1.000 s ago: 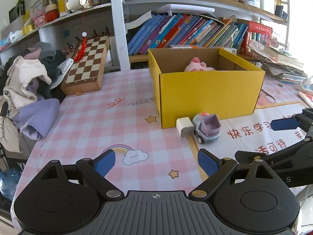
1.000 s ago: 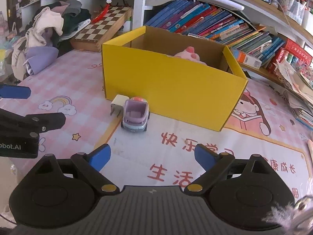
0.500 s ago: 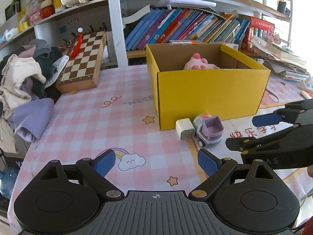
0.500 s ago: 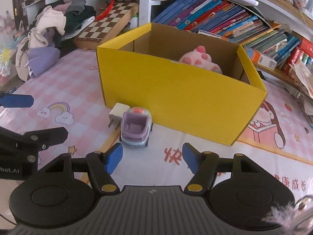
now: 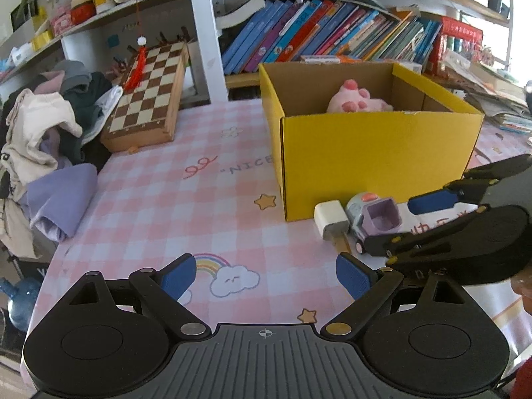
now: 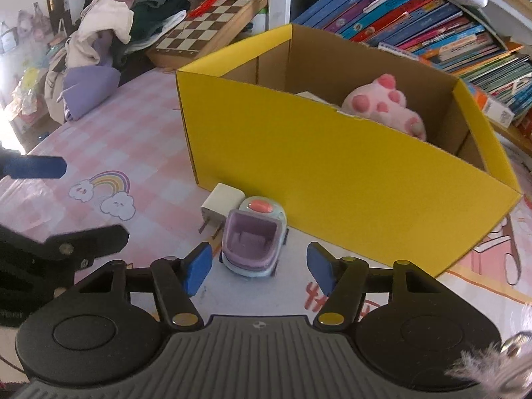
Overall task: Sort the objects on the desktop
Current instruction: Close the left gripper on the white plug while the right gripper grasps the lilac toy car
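A small toy car [image 6: 251,238] with a lilac bucket and pink button stands on the mat in front of the yellow cardboard box [image 6: 349,173]. A white charger plug [image 6: 220,204] lies against the car's far left side. A pink plush toy [image 6: 385,101] lies inside the box. My right gripper [image 6: 259,266] is open, its blue pads just short of the car on either side. In the left wrist view the right gripper [image 5: 409,222] reaches around the car [image 5: 372,219] beside the plug [image 5: 331,217]. My left gripper [image 5: 266,277] is open and empty over the pink checked tablecloth.
A wooden chessboard [image 5: 149,99] leans at the back left next to a pile of clothes [image 5: 46,139]. A row of books [image 5: 326,40] fills the shelf behind the box. Papers and books [image 5: 498,99] are stacked at the back right.
My right gripper has moved forward toward the toy car and narrowed its opening, so the pads now flank the car's near end. The left gripper has drifted slightly nearer the box.
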Tool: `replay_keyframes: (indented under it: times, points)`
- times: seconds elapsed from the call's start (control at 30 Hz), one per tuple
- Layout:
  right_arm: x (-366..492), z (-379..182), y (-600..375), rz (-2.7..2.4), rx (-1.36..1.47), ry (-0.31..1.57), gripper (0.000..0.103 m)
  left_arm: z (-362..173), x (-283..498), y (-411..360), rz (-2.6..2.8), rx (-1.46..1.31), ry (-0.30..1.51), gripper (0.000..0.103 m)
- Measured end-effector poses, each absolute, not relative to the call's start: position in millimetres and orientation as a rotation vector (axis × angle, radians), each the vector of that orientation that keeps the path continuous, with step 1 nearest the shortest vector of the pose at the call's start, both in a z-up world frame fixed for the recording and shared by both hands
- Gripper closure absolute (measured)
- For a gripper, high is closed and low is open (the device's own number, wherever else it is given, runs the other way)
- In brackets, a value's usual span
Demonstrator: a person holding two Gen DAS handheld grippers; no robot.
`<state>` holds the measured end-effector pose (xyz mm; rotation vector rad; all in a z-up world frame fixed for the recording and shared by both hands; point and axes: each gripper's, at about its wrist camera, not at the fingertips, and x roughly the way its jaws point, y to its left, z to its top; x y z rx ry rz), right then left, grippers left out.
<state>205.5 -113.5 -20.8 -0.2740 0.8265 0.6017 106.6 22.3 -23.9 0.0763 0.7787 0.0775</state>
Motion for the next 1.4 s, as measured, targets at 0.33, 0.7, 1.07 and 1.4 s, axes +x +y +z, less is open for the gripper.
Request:
replay_keyframes:
  times: [0.33,0.7,1.07,1.4]
  points:
    - [215,-20,-117,0.655,-0.260,0.864,0.064,-30,117,19,0.085,0.061,0.801,0.011]
    - [204,-7,-157,0.594,-0.267,0.839,0.065,-42,144,-3,-0.027,0.025,0.821,0.017]
    - [214,-21,-182,0.521,-0.274,0.905,0.066,-66,179,-19,-0.037,0.027,0.909,0.042]
    - [219,-23,-178,0.532,-0.292,0.895,0.060,-64,176,-26,-0.060,0.051,0.886,0.080]
